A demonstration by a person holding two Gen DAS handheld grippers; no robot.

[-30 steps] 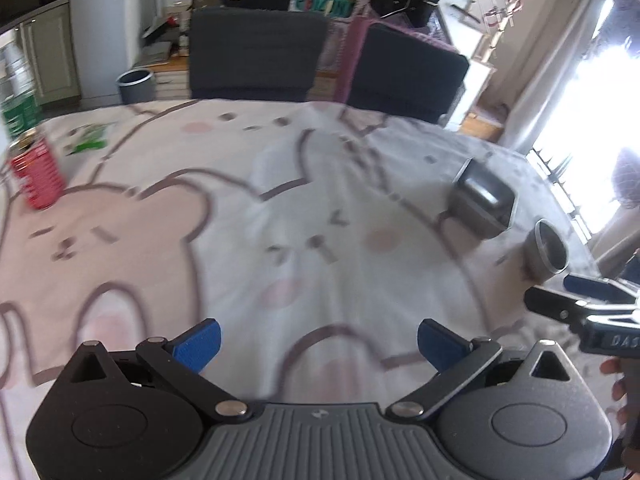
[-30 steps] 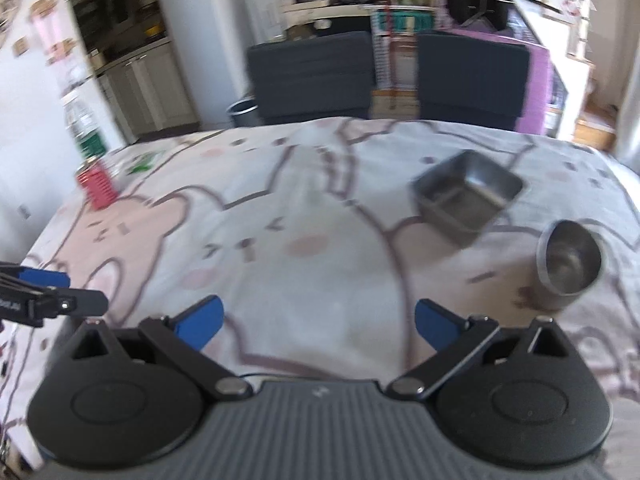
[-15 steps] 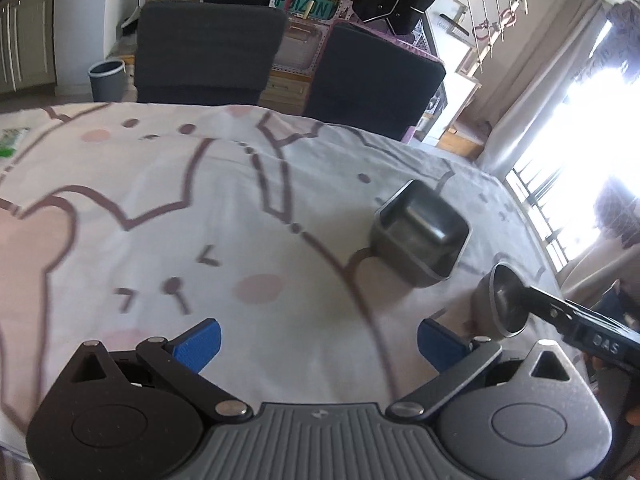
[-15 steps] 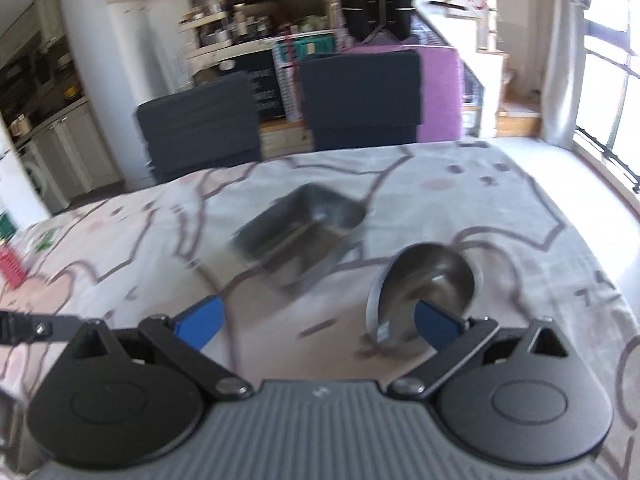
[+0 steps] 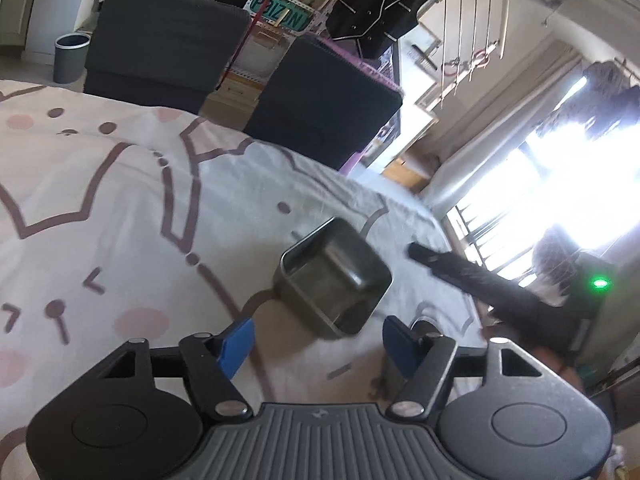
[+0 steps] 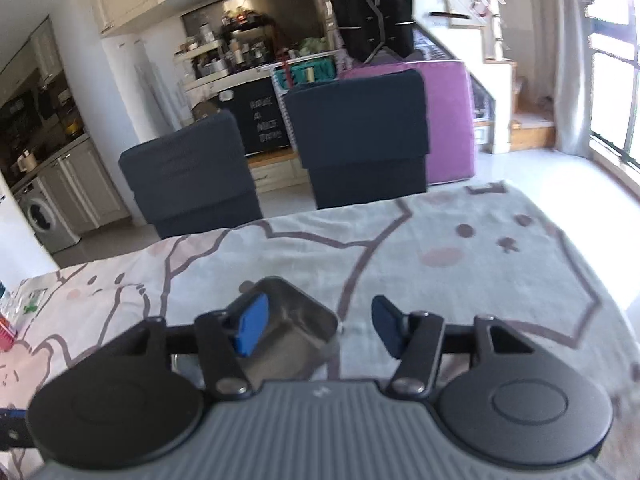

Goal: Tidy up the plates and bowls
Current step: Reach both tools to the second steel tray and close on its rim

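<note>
As the left gripper swings right: the square steel dish (image 5: 332, 276), off to the right of its frame a second ago, now sits centre frame just beyond the fingers.
Left gripper (image 5: 320, 342): jaws wide apart, nothing between them, hovering short of the dish's near corner.
Tablecloth (image 5: 120, 208): cartoon-printed, filling the left and middle of the left-wrist frame; the dish rests on it.
Right gripper, from the left wrist (image 5: 460, 272): a dark blurred finger at centre right, reaching toward the dish's far-right side.
Right gripper, own view (image 6: 320, 328): spread open and holding nothing; it has closed in, its left pad (image 6: 252, 328) now over the dish's hollow, its right pad outside.
Dish, right-wrist view (image 6: 296, 332): lower centre-left, its right corner between the two pads.
Round bowl: in the right-wrist view half a second ago, now out of sight in both.
Meaning for the task: probably the right gripper is lining up on the dish's wall; no grasp yet, nothing stacked.
View difference: the left wrist shows the whole dish; only the right wrist shows the pad over its hollow.
Red can (image 6: 6, 332): far left edge, right-wrist view only.
</note>
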